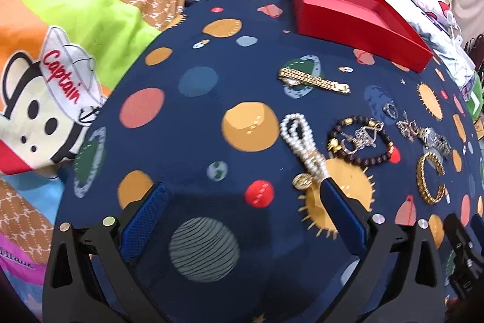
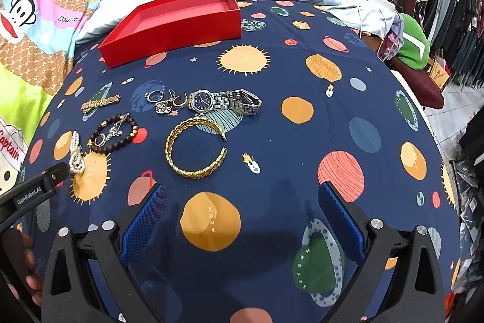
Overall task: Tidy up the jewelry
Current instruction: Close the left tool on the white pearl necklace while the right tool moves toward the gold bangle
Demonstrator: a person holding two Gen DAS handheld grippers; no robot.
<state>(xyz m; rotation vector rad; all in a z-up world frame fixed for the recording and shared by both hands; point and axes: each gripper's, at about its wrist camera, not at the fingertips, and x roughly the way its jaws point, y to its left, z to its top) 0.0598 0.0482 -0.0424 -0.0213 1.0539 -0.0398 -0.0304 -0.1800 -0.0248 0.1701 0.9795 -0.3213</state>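
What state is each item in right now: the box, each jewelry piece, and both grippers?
red box: open, empty, on the blanket
gold cuff bangle: flat, apart from the other pieces
silver watch: on its side, band closed
gold link bracelet: laid out straight
dark bead bracelet: flat, silver pieces inside its ring
pearl strand: looped, beside one finger
left gripper: open, empty
right gripper: open, empty
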